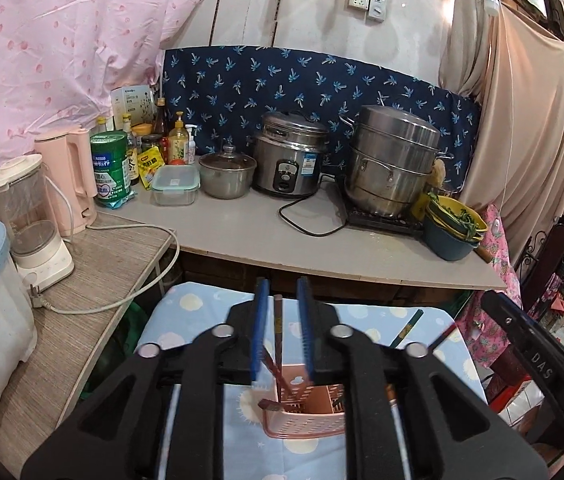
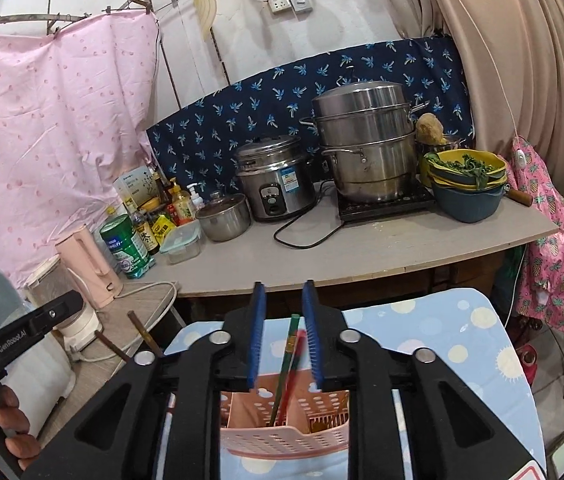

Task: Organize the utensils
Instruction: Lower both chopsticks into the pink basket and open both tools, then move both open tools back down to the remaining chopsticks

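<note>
A pink perforated utensil holder (image 1: 306,416) (image 2: 286,424) stands on a blue patterned cloth (image 1: 201,312) (image 2: 442,332). My left gripper (image 1: 282,292) hovers just above it, jaws open, with brown chopsticks (image 1: 277,332) standing between the fingers, not clamped. My right gripper (image 2: 285,296) is also above the holder, jaws open, with a green and a red chopstick (image 2: 288,356) leaning up from the holder between its fingers. The left gripper's body (image 2: 21,332) and two brown chopstick ends (image 2: 137,326) show at the left of the right wrist view.
A grey counter (image 1: 265,232) behind carries a rice cooker (image 1: 290,156), steamer pot (image 1: 394,160), small lidded pot (image 1: 225,174), bottles, a green tin (image 1: 109,168) and stacked bowls (image 1: 454,232). A side table (image 1: 93,280) holds a pink kettle (image 1: 71,176) and a blender (image 1: 29,220).
</note>
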A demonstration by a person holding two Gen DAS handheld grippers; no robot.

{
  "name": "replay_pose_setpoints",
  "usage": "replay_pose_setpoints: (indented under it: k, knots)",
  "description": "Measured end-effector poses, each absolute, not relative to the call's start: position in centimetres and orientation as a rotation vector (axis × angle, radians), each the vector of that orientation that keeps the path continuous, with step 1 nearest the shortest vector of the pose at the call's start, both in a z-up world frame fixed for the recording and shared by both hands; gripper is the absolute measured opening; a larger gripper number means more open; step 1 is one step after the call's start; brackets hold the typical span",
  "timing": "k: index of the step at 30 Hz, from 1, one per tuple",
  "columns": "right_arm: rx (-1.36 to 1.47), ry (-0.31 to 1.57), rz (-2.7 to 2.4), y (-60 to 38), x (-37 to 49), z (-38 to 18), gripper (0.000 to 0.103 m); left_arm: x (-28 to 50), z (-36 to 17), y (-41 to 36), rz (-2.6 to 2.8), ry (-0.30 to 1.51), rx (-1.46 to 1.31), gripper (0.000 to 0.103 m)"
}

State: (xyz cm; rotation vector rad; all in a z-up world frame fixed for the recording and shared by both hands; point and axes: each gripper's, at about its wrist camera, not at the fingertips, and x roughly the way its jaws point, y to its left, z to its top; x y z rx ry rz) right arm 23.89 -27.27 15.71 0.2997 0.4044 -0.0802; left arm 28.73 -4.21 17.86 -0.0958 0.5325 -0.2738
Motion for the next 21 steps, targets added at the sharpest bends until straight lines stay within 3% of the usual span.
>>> replay_pose_setpoints:
  k: [2, 11, 21]
  knots:
    - [0.299, 0.397, -0.079, -27.3, 23.4, 16.0, 0.024, 28.4, 18.2, -4.1, -0.265, 0.523, -0.096, 0.028]
    - [0.274, 0.392, -0.072, -26.5, 19.5, 16.7, 0.031, 25.5, 18.7, -3.3, -0.263, 0.513, -0.085, 0.028]
    - [0.241, 0.449, -0.085, -25.0, 11.7, 13.2, 0.031, 19.1, 16.6, -1.7, -0.270, 0.549, -0.049, 0.028]
